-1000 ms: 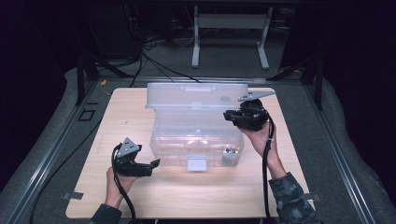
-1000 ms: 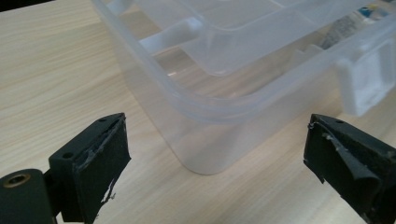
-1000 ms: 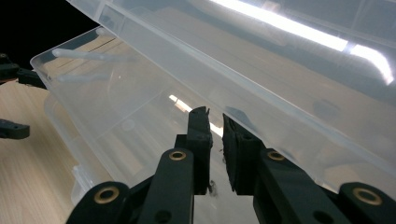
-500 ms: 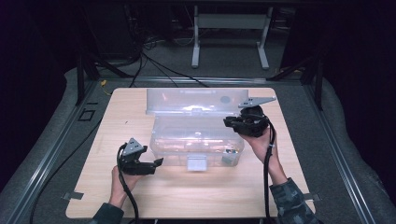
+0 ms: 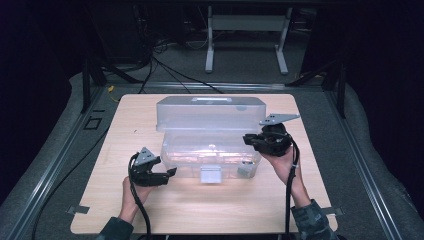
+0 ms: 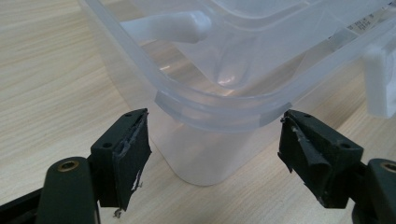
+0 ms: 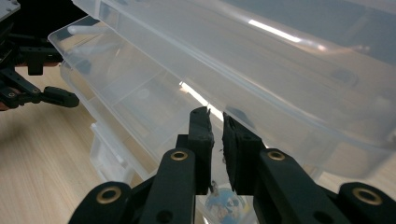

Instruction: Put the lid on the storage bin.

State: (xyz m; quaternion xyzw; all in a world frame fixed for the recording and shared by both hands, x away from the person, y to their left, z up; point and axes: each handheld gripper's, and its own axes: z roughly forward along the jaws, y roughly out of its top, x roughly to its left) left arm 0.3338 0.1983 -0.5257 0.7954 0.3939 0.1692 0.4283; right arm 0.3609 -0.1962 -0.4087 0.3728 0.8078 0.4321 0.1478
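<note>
Writing: a label strip with small dark print on the box (image 6: 369, 25) – too small to read.
Box: clear plastic, at the middle of the wooden counter (image 5: 100, 150), lid (image 5: 210, 112) raised behind it, white latch (image 5: 210, 174) at the front.
Left gripper (image 6: 212, 149): fingers apart on both sides of the box corner, not touching it – they have just been closing.
Right gripper (image 7: 215, 122): fingers almost shut, thin gap, close under the lid's rim; a grip I cannot tell.
Right gripper view: a small colourful sticker (image 7: 224, 201) low on the box.
</note>
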